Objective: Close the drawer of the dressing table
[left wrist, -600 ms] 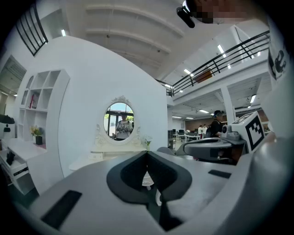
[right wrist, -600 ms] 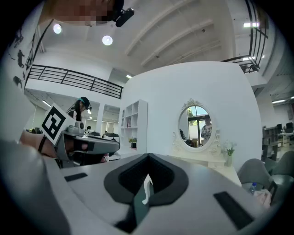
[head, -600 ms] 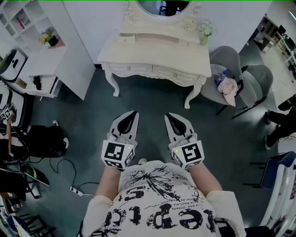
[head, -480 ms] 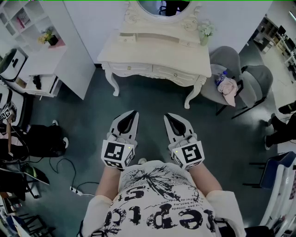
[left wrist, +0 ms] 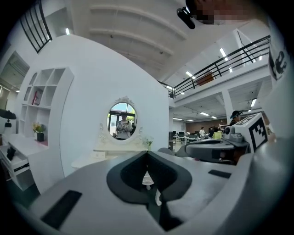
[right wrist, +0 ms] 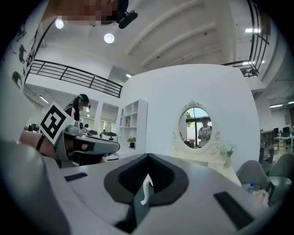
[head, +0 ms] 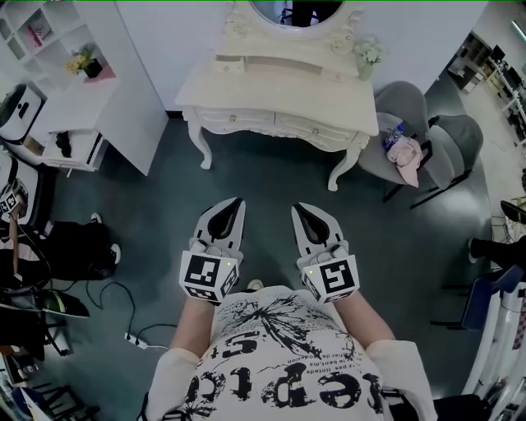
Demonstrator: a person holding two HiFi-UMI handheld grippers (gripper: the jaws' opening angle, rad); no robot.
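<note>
The cream dressing table (head: 279, 97) stands against the far wall under its oval mirror (head: 292, 8), well ahead of both grippers. Two knobbed drawers (head: 271, 125) run along its front; an upper tier (head: 271, 64) holds smaller ones. At this distance I cannot tell which drawer stands out. My left gripper (head: 238, 202) and right gripper (head: 297, 207) are side by side over the dark floor, pointing at the table. Both are shut with nothing between the jaws. The left gripper view shows closed tips (left wrist: 147, 153) below the mirror (left wrist: 122, 121). The right gripper view shows closed tips (right wrist: 148, 157) and the table (right wrist: 202, 153).
A grey chair (head: 415, 115) with a pink cloth and a bottle stands at the table's right. A white shelf unit (head: 90, 107) is at the left, with black bags and cables (head: 74, 247) on the floor. A person's legs (head: 493, 247) show at the right edge.
Both grippers stay where they were. The view has tipped slightly, so the table sits a little higher in frame. The person at the right edge has moved.
</note>
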